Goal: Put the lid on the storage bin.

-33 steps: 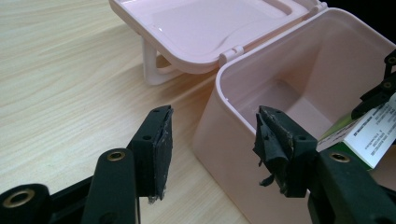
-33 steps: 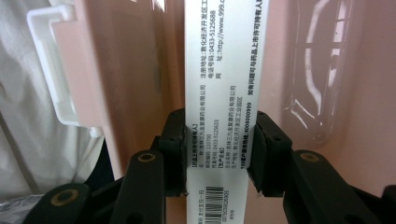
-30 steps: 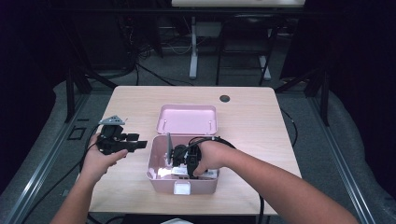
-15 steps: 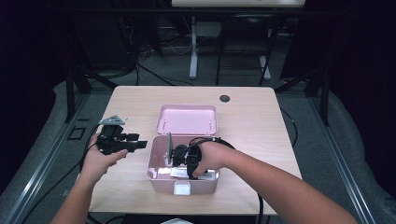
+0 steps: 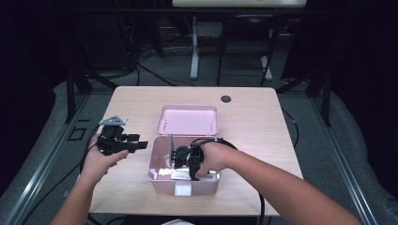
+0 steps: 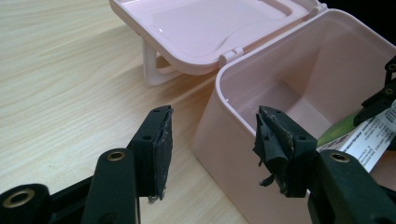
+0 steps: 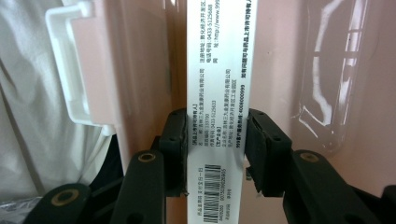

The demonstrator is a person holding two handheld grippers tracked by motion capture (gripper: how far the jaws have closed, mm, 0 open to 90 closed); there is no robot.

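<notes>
Down at the lower centre of the high view, one pink box [image 5: 184, 180] sits near the table's [image 5: 263, 122] front edge, its white latch [image 5: 183, 189] facing the person, and the right gripper [image 5: 180, 158] is dipped inside it. In the right gripper view the jaws are clamped on a white carton [image 7: 218, 93] with a barcode, pads pressing both long sides, the carton running straight up the middle of the frame between the box's pink walls, which crowd in on both sides. Left of the box, the left gripper [image 5: 123, 145] hangs over bare tabletop, jaws apart and nothing between them; its own view has the box's corner just ahead, right of centre. Farther back, the lid [image 5: 188, 120] lies flipped open behind the box. Beyond that, upper centre, one small dark disc [image 5: 226, 99] sits on the table.
</notes>
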